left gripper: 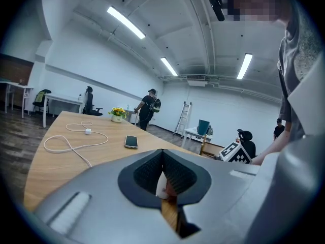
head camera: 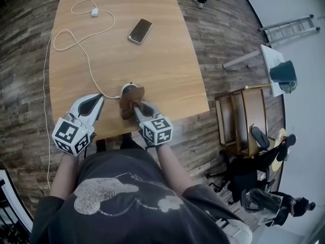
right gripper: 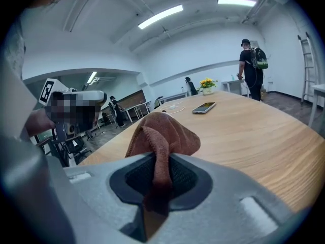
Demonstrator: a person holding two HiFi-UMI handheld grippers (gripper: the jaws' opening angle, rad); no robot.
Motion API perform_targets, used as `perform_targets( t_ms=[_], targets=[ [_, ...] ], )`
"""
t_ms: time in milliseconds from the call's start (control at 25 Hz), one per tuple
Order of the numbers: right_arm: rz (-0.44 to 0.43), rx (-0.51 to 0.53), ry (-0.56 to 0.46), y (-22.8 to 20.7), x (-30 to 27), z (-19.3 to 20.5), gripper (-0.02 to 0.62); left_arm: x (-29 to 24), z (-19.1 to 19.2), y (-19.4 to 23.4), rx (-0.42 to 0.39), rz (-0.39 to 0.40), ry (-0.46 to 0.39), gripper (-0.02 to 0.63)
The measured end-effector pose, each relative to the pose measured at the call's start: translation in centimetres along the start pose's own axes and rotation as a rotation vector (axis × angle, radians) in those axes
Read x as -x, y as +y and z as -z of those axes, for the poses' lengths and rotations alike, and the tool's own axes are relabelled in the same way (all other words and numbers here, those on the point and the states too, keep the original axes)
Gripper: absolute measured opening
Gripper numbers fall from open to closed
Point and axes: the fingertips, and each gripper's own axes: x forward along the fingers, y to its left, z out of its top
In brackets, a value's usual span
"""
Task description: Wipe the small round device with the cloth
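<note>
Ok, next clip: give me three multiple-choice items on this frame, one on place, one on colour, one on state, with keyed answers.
1. Where is the phone? A on the table; B on the floor; C in a gripper.
2. The cloth is: A white; B brown; C blue.
3. The right gripper is: A open; B shut on the cloth; C shut, empty.
Answers: A, it lies on the tabletop beside the cable; B, brown in both views; B, the cloth is pinched between its jaws.

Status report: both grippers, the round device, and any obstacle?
Right gripper shut on cloth, at device. Left gripper shut, beside it. Cable runs to device, no obstacle.
</note>
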Motion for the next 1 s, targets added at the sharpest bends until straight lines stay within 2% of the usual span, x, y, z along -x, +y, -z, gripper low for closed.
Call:
perform_targets(
  t_ms=[280, 520, 600, 720, 880, 1000],
  targets=[
    [0.026, -0.001, 0.059, -0.2, -0.8, 1.3, 0.055, 0.0, 0.2, 0.0, -0.001, -0.001, 0.006, 0.018],
    [0.044, 0.020, 0.071, -0.4, -0.5, 1.3, 0.055, 0.0, 0.3, -0.3, 0.001, -0.004, 0.004, 0.018],
    [0.044, 0.002, 0.039, -0.7, 0.4, 0.5, 0.055, 0.0, 0.1, -0.3, -0.002, -0.005, -0.001, 0.018],
    [0.043, -0.049, -0.062, -1.7, 3.0, -1.8, 0.055, 0.1, -0.5, -0.2, -0.009, -0.013, -0.016, 0.018],
    [0.054, -0.055, -0.214, -3.5, 7.0, -6.5, 0.055, 0.4, -1.3, 0.0, -0.015, -0.032, -0.036, 0.018],
    [0.075, -0.056, -0.279, -4.9, 8.2, -9.8, 0.055, 0.8, -1.5, 0.3, -0.018, -0.049, -0.045, 0.018]
  ],
)
